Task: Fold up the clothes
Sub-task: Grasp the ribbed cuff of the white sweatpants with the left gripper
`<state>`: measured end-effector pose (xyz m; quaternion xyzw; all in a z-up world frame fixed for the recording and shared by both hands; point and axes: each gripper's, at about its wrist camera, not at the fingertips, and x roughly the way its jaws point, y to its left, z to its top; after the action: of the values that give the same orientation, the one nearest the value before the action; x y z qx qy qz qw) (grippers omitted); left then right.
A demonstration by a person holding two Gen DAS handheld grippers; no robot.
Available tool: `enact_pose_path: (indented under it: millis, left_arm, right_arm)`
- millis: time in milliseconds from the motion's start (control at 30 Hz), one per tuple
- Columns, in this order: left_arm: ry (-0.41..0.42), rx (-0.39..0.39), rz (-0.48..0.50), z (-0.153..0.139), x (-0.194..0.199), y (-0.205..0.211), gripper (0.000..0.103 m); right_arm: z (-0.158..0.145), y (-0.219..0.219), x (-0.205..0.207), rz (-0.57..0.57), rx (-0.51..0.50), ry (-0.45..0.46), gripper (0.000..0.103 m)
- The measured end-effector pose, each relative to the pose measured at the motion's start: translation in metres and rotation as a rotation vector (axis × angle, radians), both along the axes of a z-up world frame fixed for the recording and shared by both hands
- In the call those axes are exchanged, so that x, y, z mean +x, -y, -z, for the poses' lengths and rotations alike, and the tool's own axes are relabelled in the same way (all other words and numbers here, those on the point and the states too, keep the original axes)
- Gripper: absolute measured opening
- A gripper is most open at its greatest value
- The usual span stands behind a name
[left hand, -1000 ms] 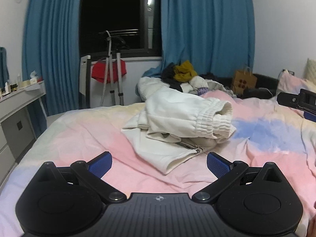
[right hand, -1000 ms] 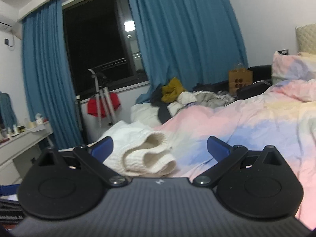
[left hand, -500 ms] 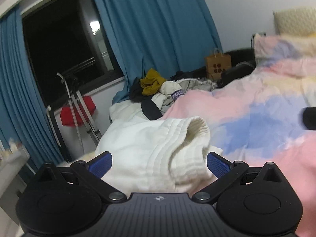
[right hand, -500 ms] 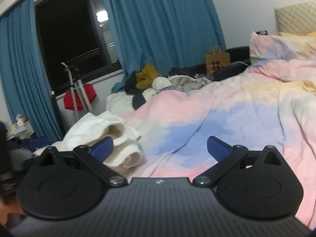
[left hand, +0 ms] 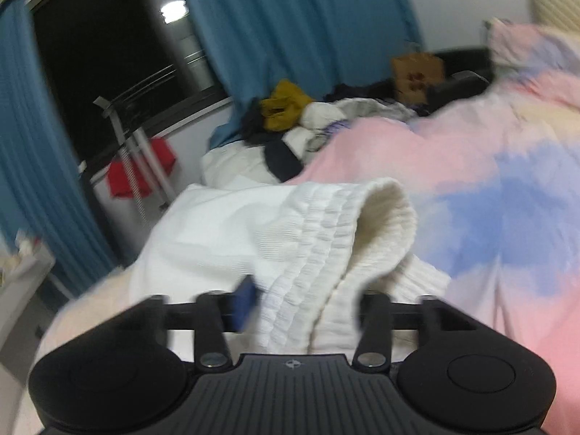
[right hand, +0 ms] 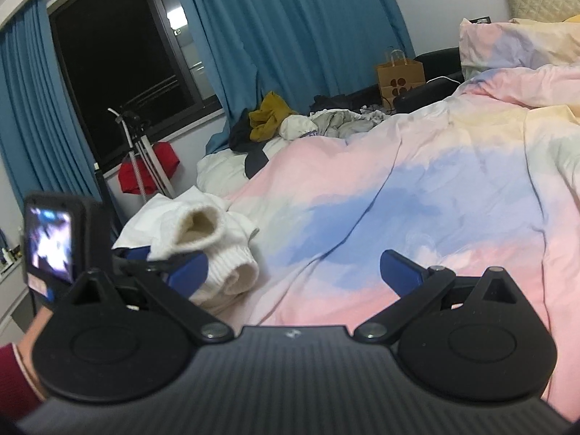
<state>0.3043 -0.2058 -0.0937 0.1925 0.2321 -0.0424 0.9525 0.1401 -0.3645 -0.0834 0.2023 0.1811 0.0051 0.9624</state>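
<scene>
A crumpled white garment with a ribbed elastic waistband lies on the pastel duvet. My left gripper is closing, and the waistband fills the gap between its blue pads, which press on the fabric. The left wrist picture is blurred. In the right wrist view the same garment sits at the left with the left gripper's body beside it, a hand in a dark red sleeve below. My right gripper stands open over bare duvet, to the right of the garment, nothing between its fingers.
A pile of mixed clothes lies at the bed's far edge under blue curtains. A brown paper bag stands behind it. A drying rack with a red cloth stands by the window. Pillows are at the right; a white desk at the left.
The left gripper swept in to the garment and its wide-open jaws closed on the waistband. The right gripper drifted a little to the right and stays open.
</scene>
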Motion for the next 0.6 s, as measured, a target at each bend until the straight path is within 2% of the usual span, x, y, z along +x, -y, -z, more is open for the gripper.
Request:
enact_pose_path:
  millis: [133, 333, 467, 600]
  left_arm:
    - [0.034, -0.073, -0.023, -0.025, -0.005, -0.025, 0.025]
    - [0.11, -0.208, -0.058, -0.083, -0.053, -0.089, 0.023]
    - [0.147, -0.32, -0.121, -0.12, -0.108, -0.162, 0.02]
    - [0.142, -0.431, -0.218, -0.134, -0.148, -0.243, 0.018]
  right_arm:
    - [0.002, -0.002, 0.001, -0.016, 0.0, -0.001, 0.103]
    - [0.002, -0.01, 0.0, -0.039, -0.014, 0.011, 0.103]
    - [0.0, -0.017, -0.004, -0.078, -0.003, 0.018, 0.103]
    - [-0.001, -0.028, -0.007, -0.128, -0.004, 0.011, 0.103]
